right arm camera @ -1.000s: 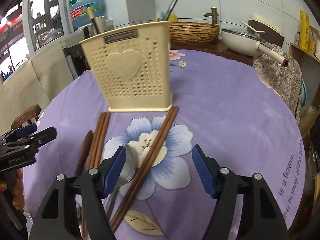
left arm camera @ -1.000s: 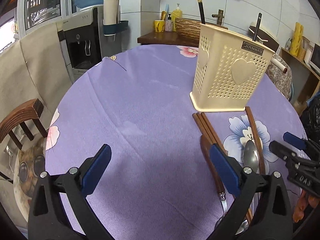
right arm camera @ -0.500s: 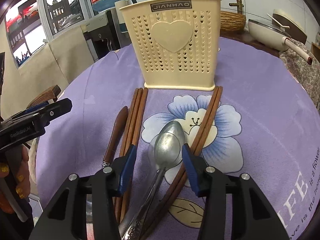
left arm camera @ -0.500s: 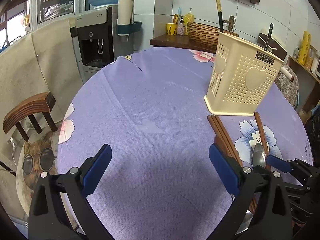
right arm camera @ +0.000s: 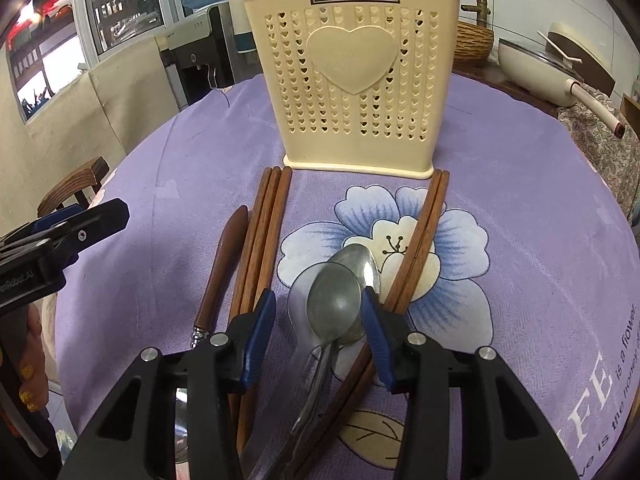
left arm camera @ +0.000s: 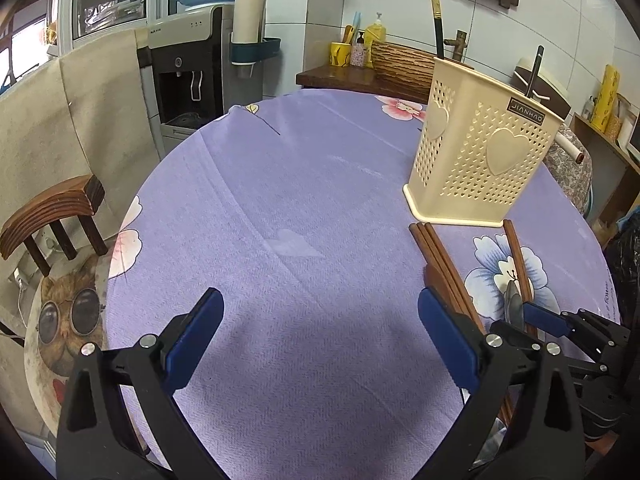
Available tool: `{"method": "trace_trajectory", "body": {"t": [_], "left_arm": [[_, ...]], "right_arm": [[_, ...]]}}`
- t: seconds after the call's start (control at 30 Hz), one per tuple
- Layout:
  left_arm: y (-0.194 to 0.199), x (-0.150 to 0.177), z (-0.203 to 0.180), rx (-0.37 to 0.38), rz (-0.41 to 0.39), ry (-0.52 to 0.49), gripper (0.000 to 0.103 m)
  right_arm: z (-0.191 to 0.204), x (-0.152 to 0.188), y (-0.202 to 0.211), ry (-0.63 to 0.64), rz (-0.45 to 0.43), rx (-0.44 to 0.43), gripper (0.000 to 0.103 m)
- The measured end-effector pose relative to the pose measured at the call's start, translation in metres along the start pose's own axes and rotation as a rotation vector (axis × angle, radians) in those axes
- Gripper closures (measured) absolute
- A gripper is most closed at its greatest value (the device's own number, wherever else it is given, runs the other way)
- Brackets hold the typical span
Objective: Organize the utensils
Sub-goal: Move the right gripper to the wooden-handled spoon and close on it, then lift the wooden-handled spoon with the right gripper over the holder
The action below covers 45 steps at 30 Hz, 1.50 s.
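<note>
Right gripper (right arm camera: 318, 314) jaws parted astride metal spoon (right arm camera: 334, 300), holder (right arm camera: 352, 80) at twelve o'clock, left gripper (left arm camera: 320, 338) gaping over bare tablecloth (left arm camera: 280, 220), spoon bowl plain only in right view

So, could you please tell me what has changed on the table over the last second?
The right tongs have come forward and down over the spoons, narrowing until their pads sit on either side of the bowls; whether they grip yet is unclear. The left tongs stay wide open over bare tablecloth. The holder and the chopsticks have not moved.
</note>
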<state>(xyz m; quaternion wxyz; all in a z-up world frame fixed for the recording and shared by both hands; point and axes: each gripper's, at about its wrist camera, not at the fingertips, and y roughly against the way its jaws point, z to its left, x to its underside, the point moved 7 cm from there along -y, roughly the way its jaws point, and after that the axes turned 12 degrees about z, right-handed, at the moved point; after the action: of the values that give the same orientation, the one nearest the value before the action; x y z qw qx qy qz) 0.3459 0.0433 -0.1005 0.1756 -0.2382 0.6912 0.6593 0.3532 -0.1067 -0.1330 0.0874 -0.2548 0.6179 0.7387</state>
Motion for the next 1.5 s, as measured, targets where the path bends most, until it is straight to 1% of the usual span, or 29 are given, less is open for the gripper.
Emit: {"method": "trace_trajectory", "body": {"t": [0.1,0.13,0.2,0.4,0.53,0.57,0.6,0.67,0.73,0.87,0.9,0.97,1.0,1.07,1.13,1.27,1.43,1.5], "left_arm": [[0.000,0.001,0.001,0.000,0.000,0.003,0.007],[0.000,0.000,0.001,-0.001,0.000,0.004,0.007],[0.000,0.001,0.000,0.000,-0.001,0.001,0.007],[-0.002,0.001,-0.007,0.005,0.006,-0.017,0.007],[-0.004,0.001,-0.017,0.016,0.014,-0.048,0.008],[-0.004,0.001,-0.019,0.023,0.018,-0.055,0.012],[-0.005,0.002,-0.023,0.033,0.024,-0.062,0.015],[-0.008,0.003,-0.032,0.076,0.047,-0.077,0.023],[-0.013,0.004,-0.042,0.103,0.071,-0.095,0.030],[-0.023,0.007,-0.065,0.138,0.115,-0.146,0.044],[-0.028,0.007,-0.071,0.145,0.131,-0.157,0.046],[-0.035,0.007,-0.080,0.147,0.149,-0.167,0.054],[-0.038,0.007,-0.084,0.144,0.154,-0.173,0.055],[-0.045,0.006,-0.089,0.122,0.163,-0.184,0.064],[-0.050,0.006,-0.092,0.109,0.171,-0.193,0.070],[-0.054,0.004,-0.091,0.128,0.177,-0.165,0.076],[-0.057,-0.001,-0.093,0.143,0.195,-0.156,0.079],[-0.059,-0.004,-0.093,0.160,0.204,-0.142,0.083]], "right_arm": [[0.000,-0.002,-0.001,0.001,0.006,0.005,0.061],[-0.001,-0.002,-0.002,0.004,0.006,0.013,0.064],[0.000,-0.003,-0.002,0.006,0.008,0.030,0.068],[-0.002,-0.004,-0.002,-0.004,0.007,0.016,0.068],[-0.003,-0.003,0.007,-0.002,-0.015,0.004,0.068],[-0.004,-0.002,0.011,-0.004,-0.024,-0.002,0.068],[-0.006,-0.002,0.014,-0.008,-0.031,-0.007,0.068],[-0.009,0.000,0.020,-0.016,-0.043,-0.016,0.068],[-0.012,0.001,0.027,-0.023,-0.061,-0.023,0.068],[-0.016,0.003,0.041,-0.034,-0.092,-0.030,0.068],[-0.017,0.004,0.045,-0.037,-0.100,-0.031,0.068],[-0.018,0.006,0.051,-0.036,-0.114,-0.030,0.068],[-0.018,0.007,0.054,-0.034,-0.121,-0.030,0.068],[-0.019,0.008,0.059,-0.034,-0.133,-0.035,0.068],[-0.020,0.009,0.063,-0.036,-0.140,-0.040,0.068],[-0.022,0.011,0.070,-0.037,-0.160,-0.041,0.068],[-0.020,0.012,0.072,-0.031,-0.168,-0.056,0.068],[-0.019,0.012,0.072,-0.030,-0.170,-0.059,0.068]]}}
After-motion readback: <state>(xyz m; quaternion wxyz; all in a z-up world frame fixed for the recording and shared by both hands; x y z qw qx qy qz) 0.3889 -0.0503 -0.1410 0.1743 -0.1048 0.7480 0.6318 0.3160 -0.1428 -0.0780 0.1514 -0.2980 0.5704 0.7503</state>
